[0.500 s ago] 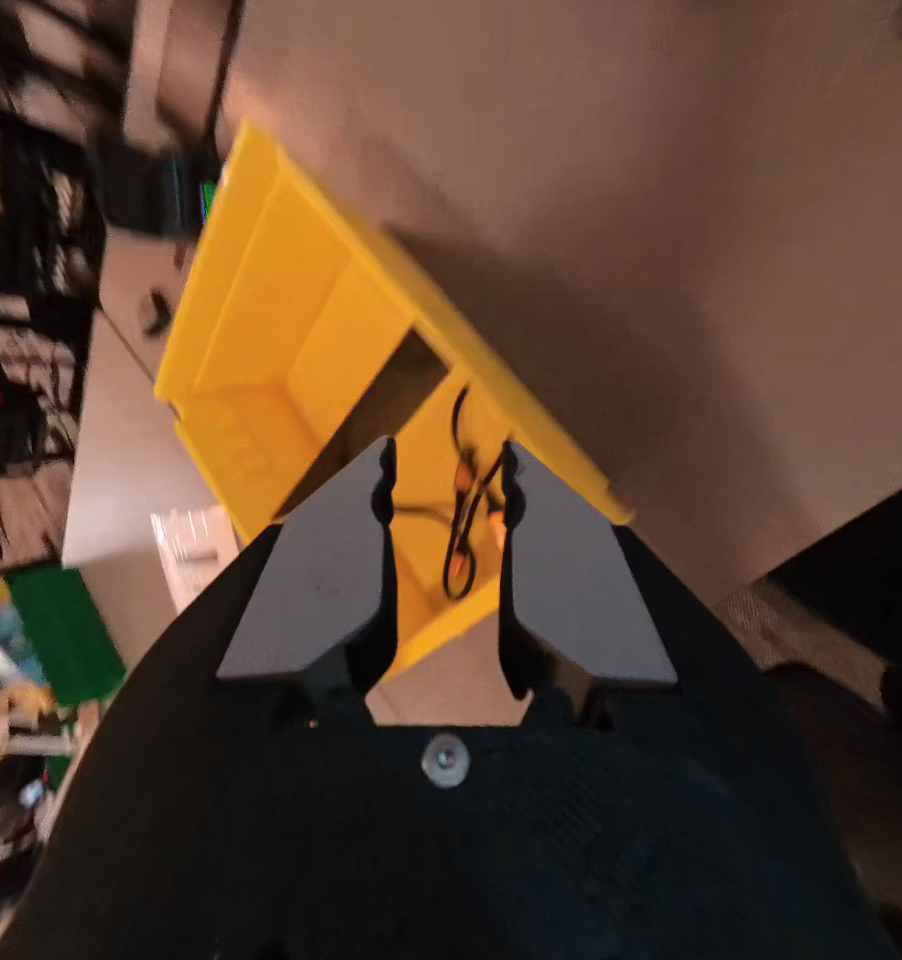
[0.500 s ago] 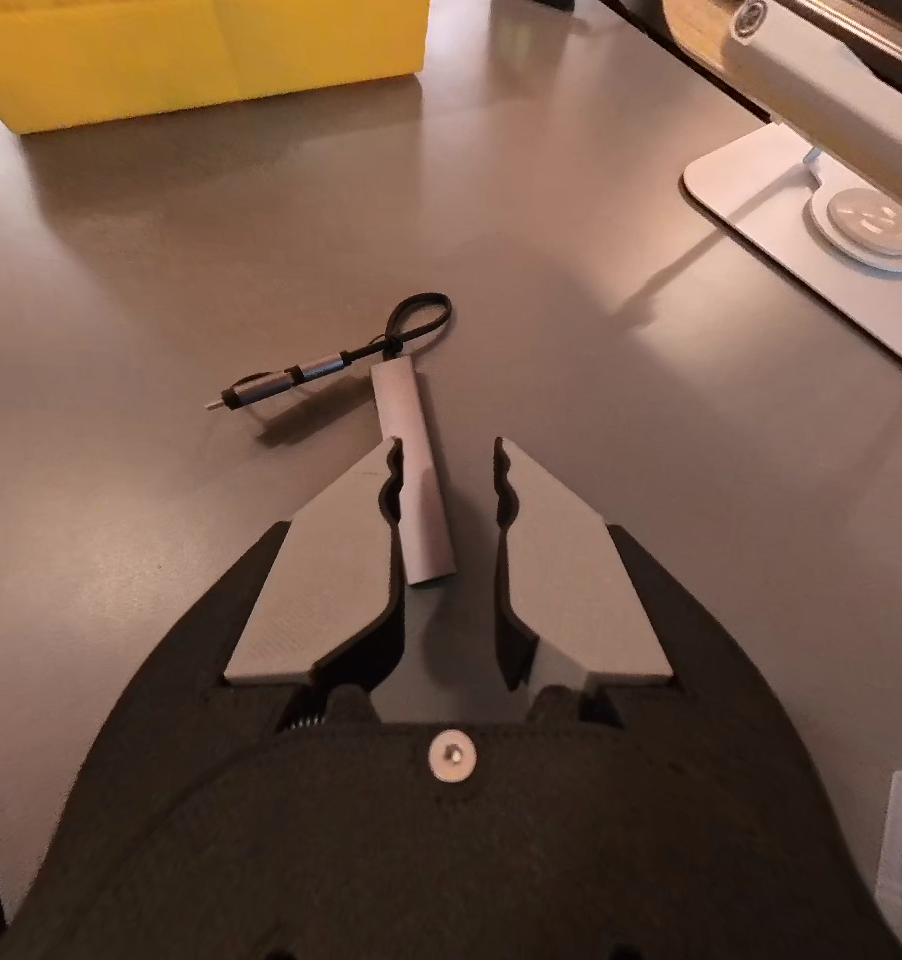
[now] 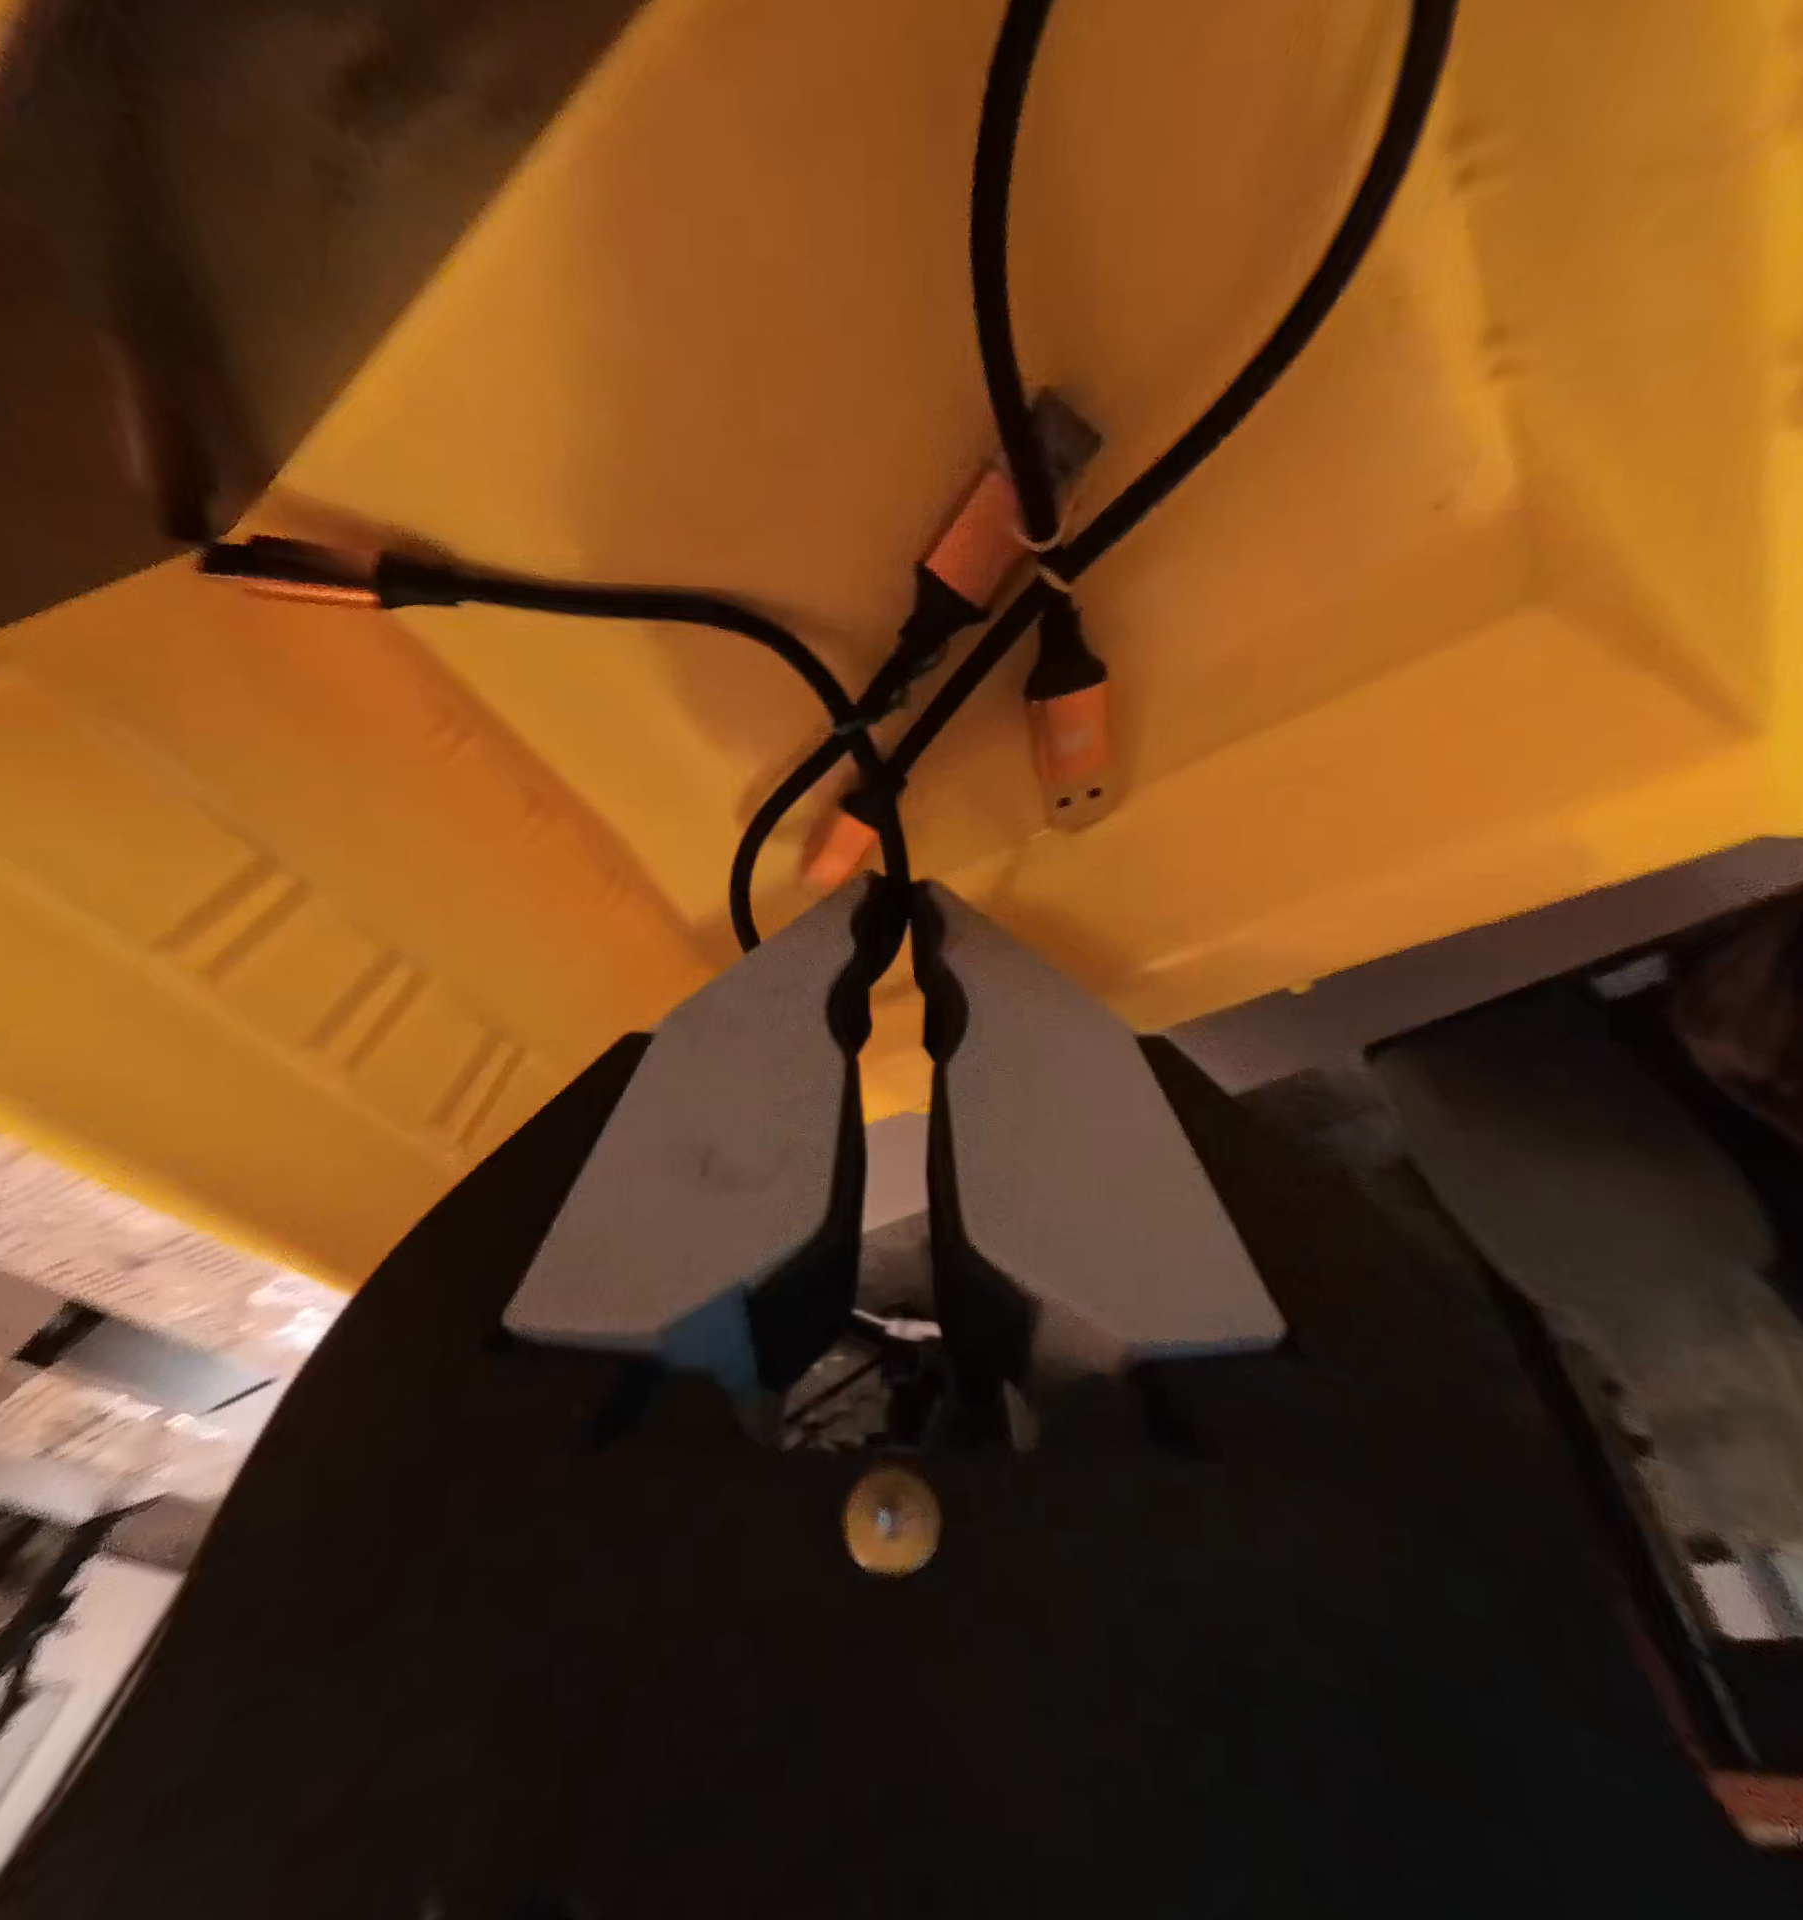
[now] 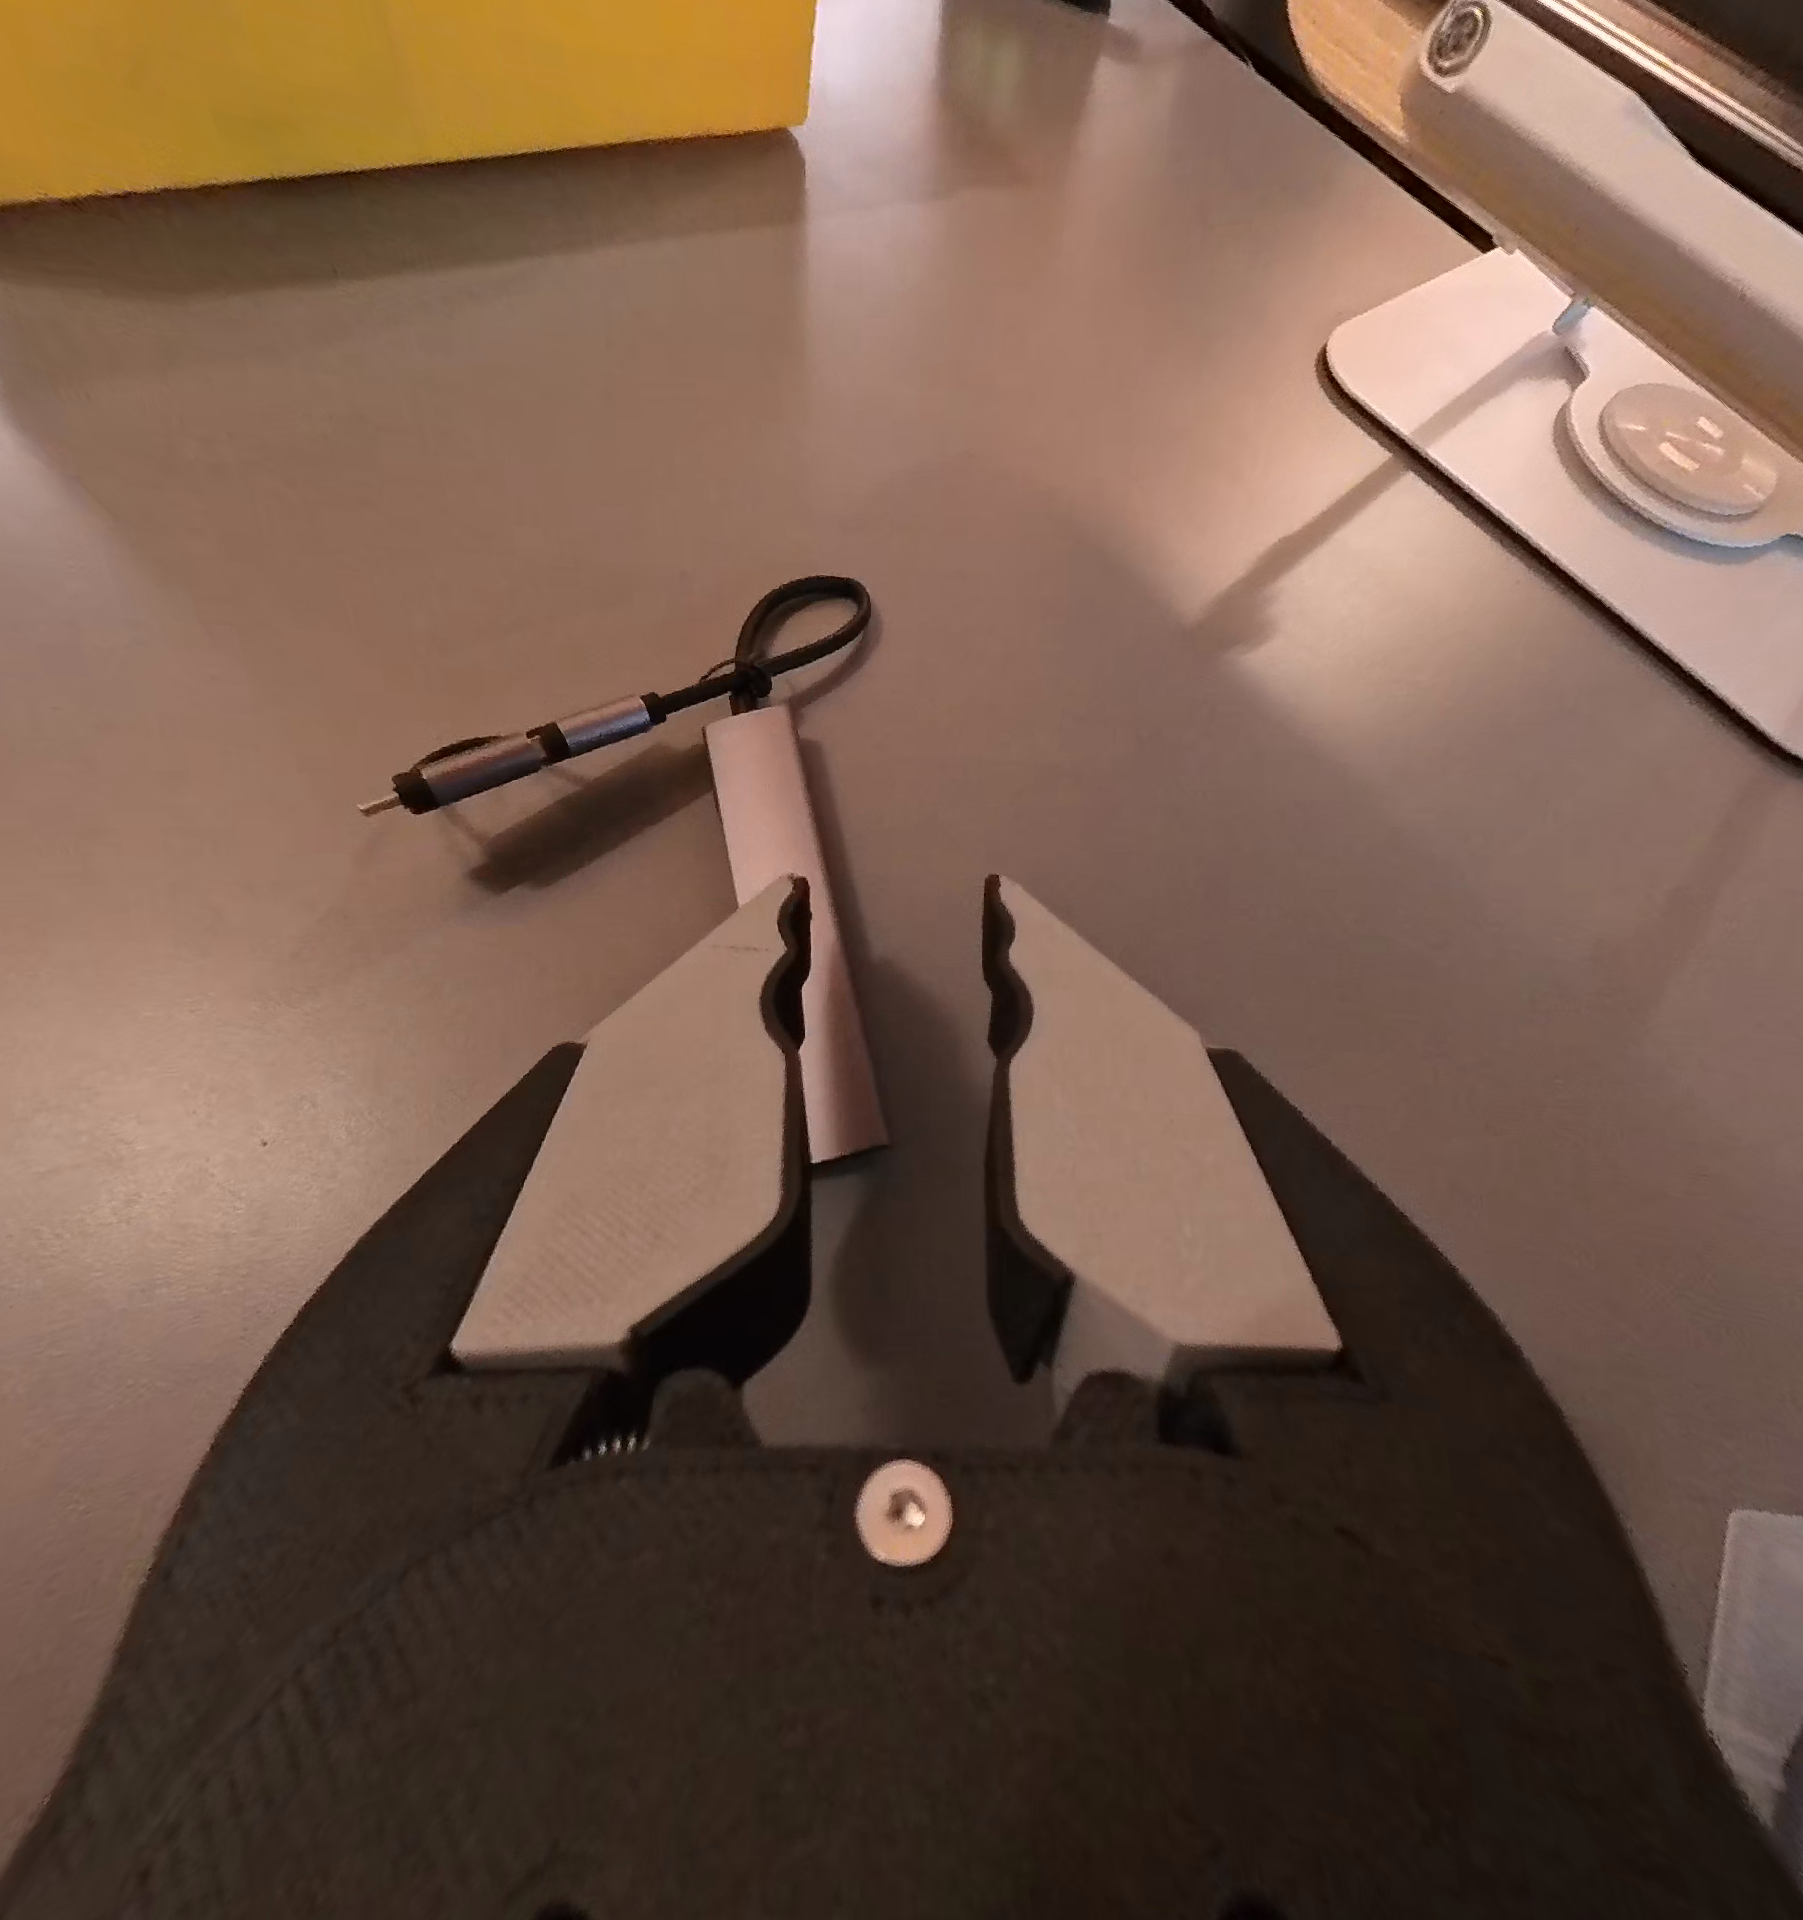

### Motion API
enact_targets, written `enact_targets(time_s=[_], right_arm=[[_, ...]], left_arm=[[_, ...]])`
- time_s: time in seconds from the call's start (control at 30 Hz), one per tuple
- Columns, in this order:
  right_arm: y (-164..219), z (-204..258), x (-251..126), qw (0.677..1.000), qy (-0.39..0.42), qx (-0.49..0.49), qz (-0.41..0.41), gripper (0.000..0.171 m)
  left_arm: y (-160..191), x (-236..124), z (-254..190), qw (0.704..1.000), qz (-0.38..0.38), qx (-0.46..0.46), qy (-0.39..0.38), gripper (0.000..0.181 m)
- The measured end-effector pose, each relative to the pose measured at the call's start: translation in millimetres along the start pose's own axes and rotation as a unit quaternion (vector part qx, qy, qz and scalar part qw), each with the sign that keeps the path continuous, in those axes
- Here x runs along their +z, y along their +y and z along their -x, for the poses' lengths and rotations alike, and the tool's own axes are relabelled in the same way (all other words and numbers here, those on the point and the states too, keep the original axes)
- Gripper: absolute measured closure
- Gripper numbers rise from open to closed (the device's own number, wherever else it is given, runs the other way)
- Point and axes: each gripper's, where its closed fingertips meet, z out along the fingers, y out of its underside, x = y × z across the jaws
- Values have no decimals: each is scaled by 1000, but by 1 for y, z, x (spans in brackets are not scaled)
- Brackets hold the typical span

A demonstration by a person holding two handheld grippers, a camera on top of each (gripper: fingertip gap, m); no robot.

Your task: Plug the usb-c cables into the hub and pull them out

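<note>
In the left wrist view my left gripper (image 3: 892,896) is down inside the yellow bin (image 3: 616,343), with its jaws shut on a black cable (image 3: 881,831) of a tied bundle. The bundle's loops (image 3: 996,260) run upward, and orange plugs (image 3: 1073,740) lie on the bin floor. In the right wrist view the grey hub (image 4: 772,821) lies on the grey table (image 4: 305,1039), its short black tail and plug (image 4: 523,753) to its left. My right gripper (image 4: 895,899) is open and empty just over the hub's near end, which lies beside the left finger.
The yellow bin's outer wall (image 4: 357,94) stands at the far left of the right wrist view. A white monitor stand (image 4: 1448,416) is at the right. A pale sheet (image 4: 1790,1662) lies at the near right edge. The tips of one gripper are about 45 cm away from the tips of the other.
My left gripper has gone down into the yellow bin and shut on the black cable. My right gripper and the hub have hardly moved.
</note>
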Motion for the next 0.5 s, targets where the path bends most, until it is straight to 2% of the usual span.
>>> enact_targets(time_s=[0.07,0.17,0.3,0.5], right_arm=[[-1,1,0,1000,3,-7,-1,142],[-1,1,1,1000,5,-13,1,142],[-3,0,0,1000,11,-18,-3,142],[-7,-5,-5,1000,16,-3,-21,140]], left_arm=[[-7,-15,13,999,-20,3,-43,179],[-17,-57,39,989,-70,-10,-131,180],[-22,-143,75,940,-133,-17,-313,180],[-57,-254,36,869,-314,2,-381,179]])
